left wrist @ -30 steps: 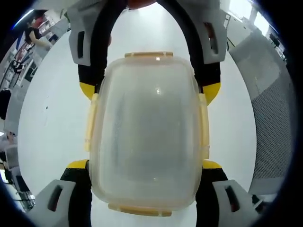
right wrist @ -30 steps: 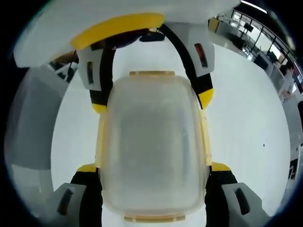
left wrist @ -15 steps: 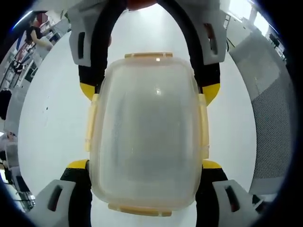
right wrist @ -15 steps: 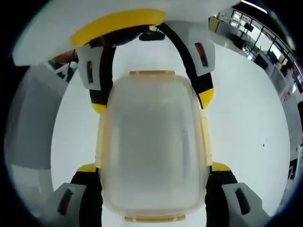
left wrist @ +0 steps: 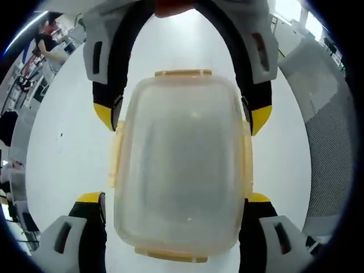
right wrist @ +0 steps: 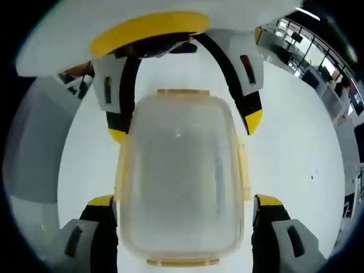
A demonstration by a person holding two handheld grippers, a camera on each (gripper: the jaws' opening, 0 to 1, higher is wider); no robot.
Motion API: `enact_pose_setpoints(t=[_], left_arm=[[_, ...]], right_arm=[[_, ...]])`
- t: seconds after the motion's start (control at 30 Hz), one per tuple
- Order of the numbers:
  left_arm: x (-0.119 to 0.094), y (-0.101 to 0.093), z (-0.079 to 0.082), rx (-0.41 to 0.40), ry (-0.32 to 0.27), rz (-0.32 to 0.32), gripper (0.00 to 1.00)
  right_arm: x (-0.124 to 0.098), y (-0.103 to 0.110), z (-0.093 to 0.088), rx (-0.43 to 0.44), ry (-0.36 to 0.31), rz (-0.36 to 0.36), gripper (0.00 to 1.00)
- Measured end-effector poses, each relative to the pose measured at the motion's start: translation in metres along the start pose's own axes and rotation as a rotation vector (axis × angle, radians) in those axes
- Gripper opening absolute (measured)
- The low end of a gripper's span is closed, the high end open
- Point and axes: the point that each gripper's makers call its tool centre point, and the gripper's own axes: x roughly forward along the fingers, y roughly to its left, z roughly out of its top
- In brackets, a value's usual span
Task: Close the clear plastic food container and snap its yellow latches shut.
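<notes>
Yellow-tipped jaws: four in each view, black arms in grey-white shells; two rise from the bottom and two reach down from the top, belonging to the other gripper.
Left gripper: jaws spread, straddling the near end of the container without clamping it.
Right gripper: likewise released, with one jaw on each long side and a sliver of table showing beside one tip.
Container: one, of cloudy clear plastic, a rounded rectangle. It lies flat on the table between both pairs of jaws with its lid on.
Latches: four, pale yellow, narrow strips. One sits on the far end, one on the near end and one on each long side; all lie folded against the rim.
Table: one, white, smooth and matte.
Panel: grey mesh, beyond the table edge.
Person: one, standing far off.
</notes>
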Motion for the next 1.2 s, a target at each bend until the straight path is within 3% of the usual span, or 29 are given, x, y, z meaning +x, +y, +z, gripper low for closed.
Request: enact_pose_setpoints(t=[0.13,0.33,0.83,1.2], left_arm=[[0.001,-0.004,-0.003,0.015,0.009,-0.015,0.99],[0.000,-0.004,-0.004,0.000,-0.013,0.015,0.99],[-0.006,0.000,-0.009,-0.080,-0.062,0.063,0.98],[-0.013,0.004,-0.006,-0.171,-0.133,0.109,0.98]], right_arm=[[-0.001,0.002,-0.001,0.006,0.005,0.005,1.00],[-0.004,0.004,0.003,0.013,-0.057,-0.022,0.99],[-0.010,0.004,0.004,0.105,-0.166,-0.102,0.96],[-0.016,0.001,0.003,0.190,-0.230,-0.150,0.96]])
